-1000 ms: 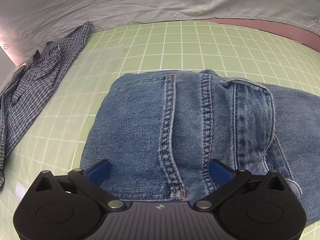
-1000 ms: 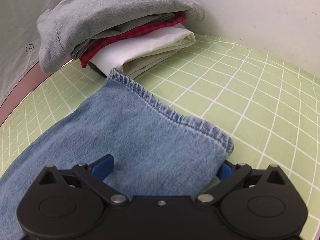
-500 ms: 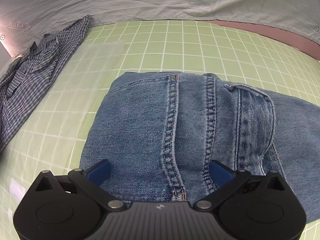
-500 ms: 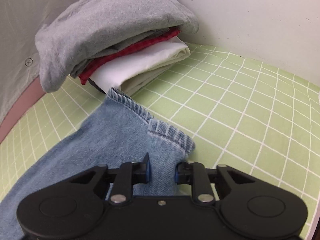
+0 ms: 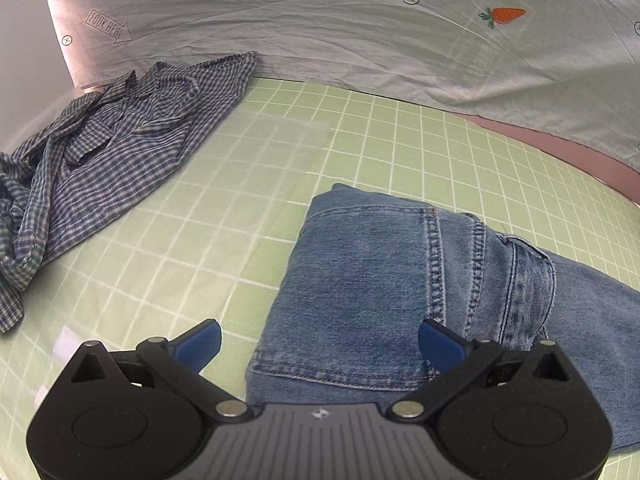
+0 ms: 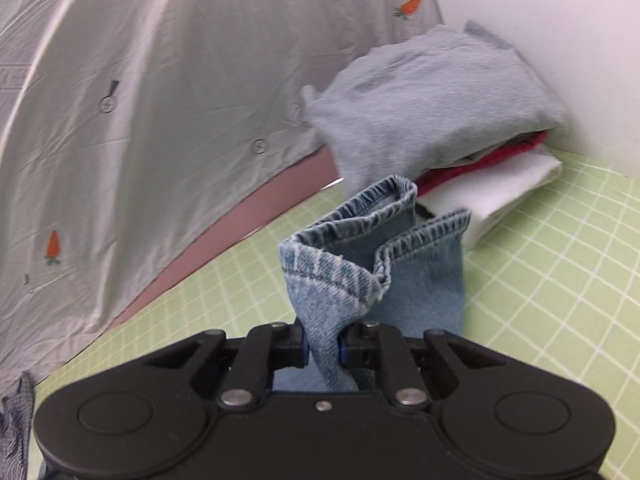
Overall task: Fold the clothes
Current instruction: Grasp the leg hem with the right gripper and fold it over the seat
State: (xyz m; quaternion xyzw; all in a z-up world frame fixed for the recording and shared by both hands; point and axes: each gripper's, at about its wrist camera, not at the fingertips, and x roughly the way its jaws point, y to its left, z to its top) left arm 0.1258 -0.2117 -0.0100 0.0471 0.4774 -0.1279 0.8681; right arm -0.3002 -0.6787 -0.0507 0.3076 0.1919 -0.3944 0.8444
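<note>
Your right claw (image 6: 324,350) just snapped shut on the jeans (image 6: 360,264) hem, now lifted mid-frame, ready to fold over. Left claw (image 5: 318,344) stays wide, holding nothing.

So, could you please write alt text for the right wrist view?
The right claw is shut on the hem end of a blue denim jeans leg, lifted above the green gridded mat. Behind sits a folded stack topped by a grey sweatshirt.

Black grippers (image 5: 320,344), blue pads (image 5: 200,340) (silver pivot screws).
</note>
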